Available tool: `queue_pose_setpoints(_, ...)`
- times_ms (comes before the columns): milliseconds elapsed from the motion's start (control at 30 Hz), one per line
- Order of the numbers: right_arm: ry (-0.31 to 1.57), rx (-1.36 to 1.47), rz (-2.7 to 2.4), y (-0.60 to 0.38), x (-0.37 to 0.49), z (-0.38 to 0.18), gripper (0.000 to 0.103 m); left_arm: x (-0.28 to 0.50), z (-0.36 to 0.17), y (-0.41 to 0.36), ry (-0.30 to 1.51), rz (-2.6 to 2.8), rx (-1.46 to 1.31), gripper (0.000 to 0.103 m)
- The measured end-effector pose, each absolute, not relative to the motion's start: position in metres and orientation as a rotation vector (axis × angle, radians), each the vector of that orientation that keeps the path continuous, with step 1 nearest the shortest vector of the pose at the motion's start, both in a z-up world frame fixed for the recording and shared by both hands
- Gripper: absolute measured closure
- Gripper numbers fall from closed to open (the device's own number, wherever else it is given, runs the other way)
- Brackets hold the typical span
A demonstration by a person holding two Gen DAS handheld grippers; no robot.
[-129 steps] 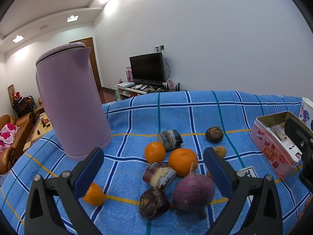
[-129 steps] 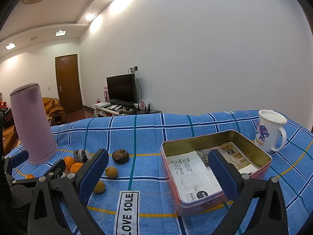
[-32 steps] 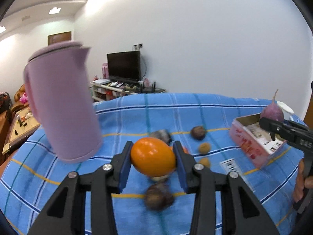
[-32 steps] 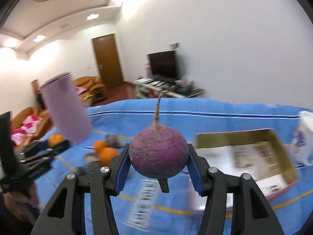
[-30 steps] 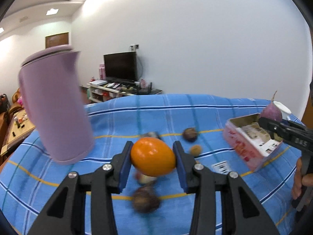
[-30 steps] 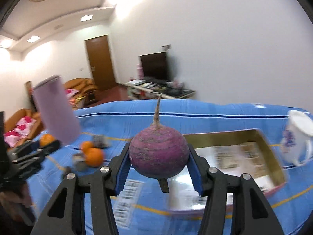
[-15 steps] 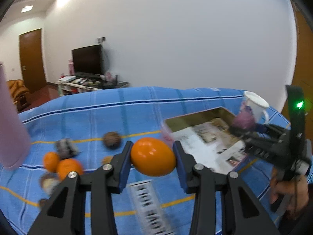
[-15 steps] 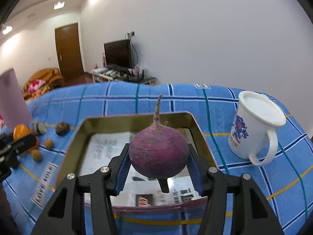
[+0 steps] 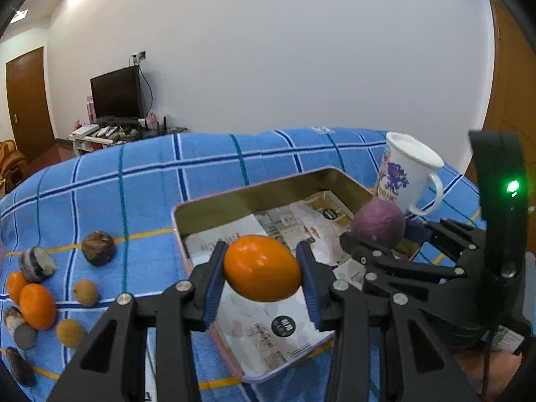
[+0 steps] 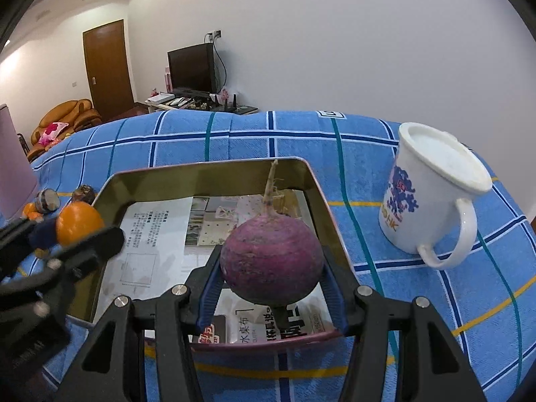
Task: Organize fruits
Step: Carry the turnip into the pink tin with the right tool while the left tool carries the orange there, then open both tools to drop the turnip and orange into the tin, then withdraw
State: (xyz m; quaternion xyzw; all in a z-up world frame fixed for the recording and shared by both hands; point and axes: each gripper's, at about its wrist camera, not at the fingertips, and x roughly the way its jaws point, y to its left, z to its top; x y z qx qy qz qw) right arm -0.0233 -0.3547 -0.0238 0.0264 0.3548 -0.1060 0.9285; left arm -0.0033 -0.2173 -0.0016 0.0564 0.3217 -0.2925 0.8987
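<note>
My left gripper (image 9: 263,279) is shut on an orange (image 9: 262,277), held above the near left part of the open metal tin (image 9: 214,201). My right gripper (image 10: 272,283) is shut on a purple turnip (image 10: 272,261) with a thin root pointing up, over the tin (image 10: 207,171) near its front edge. Paper sheets line the tin's floor. In the left wrist view the turnip (image 9: 378,223) and the right gripper (image 9: 380,236) hang over the tin's right side. In the right wrist view the orange (image 10: 78,222) shows at the tin's left rim.
Loose fruits lie on the blue checked cloth left of the tin: oranges (image 9: 37,306), small yellow fruits (image 9: 86,292), a brown one (image 9: 98,243), cut dark pieces (image 9: 36,264). A white lidded mug (image 10: 432,194) stands right of the tin. A lilac jug (image 10: 13,181) is far left.
Both grippers carried their loads to the right from the fruit pile to above the tin and dipped lower. Over the last half second the left one moved in over the tin.
</note>
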Motion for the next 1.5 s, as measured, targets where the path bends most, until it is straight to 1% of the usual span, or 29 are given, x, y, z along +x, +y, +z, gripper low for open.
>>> queue_pose_setpoints(333,0.745,0.036,-0.202,-0.354,-0.017,-0.025,0.047,0.001,-0.016,-0.225,0.706,-0.588,0.147,0.060)
queue_pose_setpoints(633,0.747,0.050,-0.194,-0.356,-0.015,-0.024,0.046,0.001,-0.017,-0.225,0.703,-0.569,0.154,0.060)
queue_pose_setpoints(733,0.731,0.097,-0.170,-0.359,-0.018,-0.022,0.044,-0.001,-0.015,-0.225,0.686,-0.552,0.168,0.057)
queue_pose_setpoints(800,0.713,0.117,-0.178,-0.363,-0.020,-0.020,0.040,-0.003,-0.013,-0.224,0.669,-0.538,0.175,0.051)
queue_pose_setpoints(867,0.687,0.163,-0.170,-0.369,-0.023,-0.016,0.040,-0.005,-0.009,-0.220,0.650,-0.520,0.164,0.038)
queue_pose_setpoints(900,0.672,0.203,-0.157,-0.373,-0.025,-0.014,0.039,-0.005,-0.006,-0.217,0.641,-0.518,0.152,0.034)
queue_pose_setpoints(933,0.654,0.244,-0.145,-0.377,-0.028,-0.012,0.037,-0.006,-0.003,-0.214,0.634,-0.509,0.141,0.023)
queue_pose_setpoints(967,0.636,0.271,-0.140,-0.381,-0.030,-0.009,0.028,-0.007,0.001,-0.211,0.623,-0.500,0.133,0.008)
queue_pose_setpoints(1000,0.603,0.302,-0.133,-0.384,-0.035,-0.005,0.023,-0.008,0.004,-0.209,0.610,-0.494,0.129,0.001)
queue_pose_setpoints(1100,0.517,0.324,-0.125,-0.385,-0.046,0.003,0.023,-0.016,0.014,-0.200,0.543,-0.478,0.133,0.000)
queue_pose_setpoints(1300,0.337,0.195,-0.200,-0.365,-0.067,0.018,0.023,-0.023,0.020,-0.181,0.499,-0.426,0.150,0.000)
queue_pose_setpoints(1400,0.298,0.163,-0.217,-0.360,-0.071,0.020,0.023,-0.020,0.019,-0.170,0.493,-0.385,0.163,0.000)
queue_pose_setpoints(1500,0.301,0.151,-0.235,-0.359,-0.070,0.016,0.023,-0.018,0.016,-0.155,0.482,-0.331,0.180,0.000)
